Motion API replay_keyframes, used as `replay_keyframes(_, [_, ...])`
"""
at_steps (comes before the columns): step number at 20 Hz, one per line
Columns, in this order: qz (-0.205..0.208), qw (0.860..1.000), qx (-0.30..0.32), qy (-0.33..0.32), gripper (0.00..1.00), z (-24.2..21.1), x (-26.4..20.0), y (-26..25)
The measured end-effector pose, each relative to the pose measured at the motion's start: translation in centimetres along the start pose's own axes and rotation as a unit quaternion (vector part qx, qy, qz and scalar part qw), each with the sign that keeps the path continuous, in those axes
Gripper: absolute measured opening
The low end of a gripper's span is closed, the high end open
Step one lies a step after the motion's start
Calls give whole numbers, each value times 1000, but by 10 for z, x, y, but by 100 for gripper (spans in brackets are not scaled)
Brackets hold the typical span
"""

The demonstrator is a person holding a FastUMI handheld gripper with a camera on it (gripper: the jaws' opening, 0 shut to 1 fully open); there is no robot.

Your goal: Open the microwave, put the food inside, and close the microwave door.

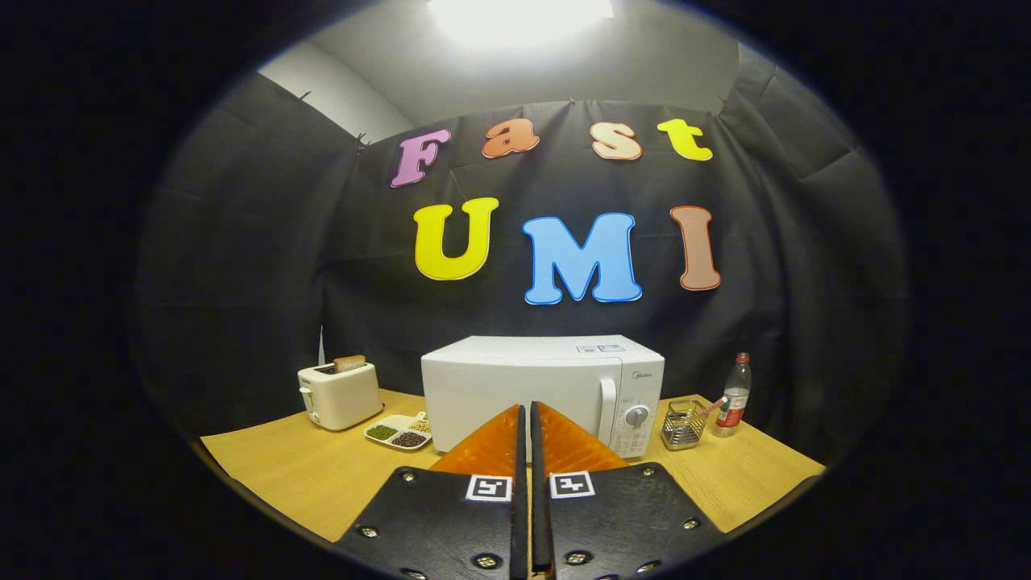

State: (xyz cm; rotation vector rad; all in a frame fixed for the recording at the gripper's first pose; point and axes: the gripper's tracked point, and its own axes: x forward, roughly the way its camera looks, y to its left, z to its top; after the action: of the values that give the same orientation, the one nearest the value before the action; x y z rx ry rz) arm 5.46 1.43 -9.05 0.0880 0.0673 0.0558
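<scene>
Containers first: divided dish [399,432] on the wooden surface [298,475], set between the toaster [340,395] and the microwave [543,391], just off the microwave's front left corner; its compartments hold separate portions of dry food, one green, one dark reddish-brown, one pale tan, with a small spoon-like handle lying at the far side. Toaster at the left rear of the surface, one slice of bread [349,363] standing up out of its slot. Wire mesh basket [684,424] to the right of the microwave, near its control panel, with a pink-striped item leaning out of it toward the bottle [734,395]; what else lies in it cannot be told. Bottle is clear plastic with a red cap, upright, just beside the basket on its far right. Microwave sits centre rear of the surface against the black cloth wall, door shut, handle and dial on its right side. Claw [529,415] closed, fingers meeting tip to tip with nothing between them, held level and pointed straight at the microwave door, tips short of it and above the surface.
</scene>
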Motion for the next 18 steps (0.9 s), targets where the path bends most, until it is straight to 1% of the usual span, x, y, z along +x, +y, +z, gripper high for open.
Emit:
replay_keyframes(3, [-3,1000,11,-25,3,32,-24,-11])
replay_keyframes(7, [-33,998,-22,-42,3,54,-56,-36])
replay_keyframes(9, [-37,998,-29,-47,3,62,-71,-42])
replay_keyframes(12, [-35,998,-19,-55,3,73,-81,-51])
replay_keyframes(16, [-53,997,1,-56,7,78,-82,-61])
replay_keyframes(18, [-71,997,4,-44,59,75,-72,-62])
